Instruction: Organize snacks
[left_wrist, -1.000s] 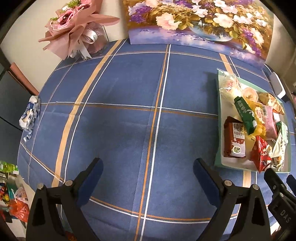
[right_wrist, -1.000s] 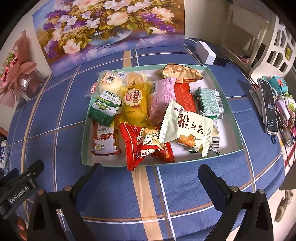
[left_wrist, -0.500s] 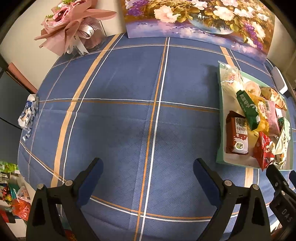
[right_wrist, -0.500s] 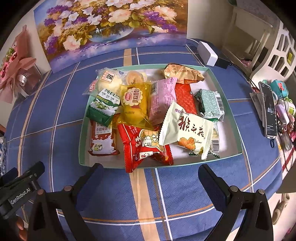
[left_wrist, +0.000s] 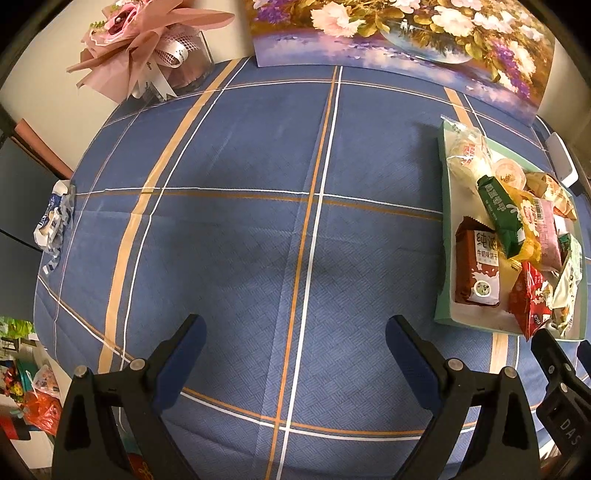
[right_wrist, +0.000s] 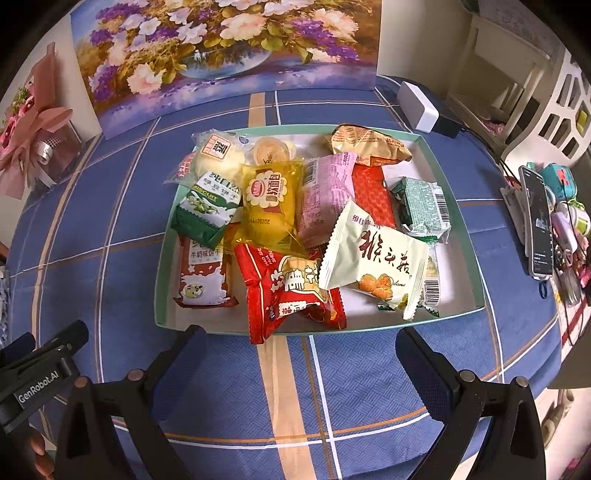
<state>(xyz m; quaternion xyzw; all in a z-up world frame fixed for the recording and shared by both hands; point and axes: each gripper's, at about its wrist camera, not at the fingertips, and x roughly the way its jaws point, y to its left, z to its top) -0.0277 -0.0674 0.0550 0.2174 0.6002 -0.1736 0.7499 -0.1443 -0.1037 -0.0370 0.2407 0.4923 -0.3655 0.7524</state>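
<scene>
A shallow green-rimmed tray (right_wrist: 465, 218) holds several snack packets: a red packet (right_wrist: 291, 291) hanging over its near rim, a pale green packet (right_wrist: 376, 264), a yellow bread packet (right_wrist: 267, 201), a pink one (right_wrist: 327, 194) and a brown milk-biscuit packet (right_wrist: 201, 273). My right gripper (right_wrist: 299, 354) hangs open just in front of the tray's near rim, nothing between its fingers. In the left wrist view the same tray (left_wrist: 443, 258) lies at the right edge. My left gripper (left_wrist: 295, 343) is open over bare blue tablecloth (left_wrist: 240, 240), well left of the tray.
A flower painting (right_wrist: 225, 48) leans at the table's back. A pink bouquet (left_wrist: 147, 40) stands at the back left, a small blue-white packet (left_wrist: 55, 218) at the left edge. A white box (right_wrist: 417, 105), a phone (right_wrist: 539, 221) and small items crowd the right side.
Both grippers have moved forward and slightly lower; the tray and table look larger and nearer. The snacks have not moved and both grippers stay open.
</scene>
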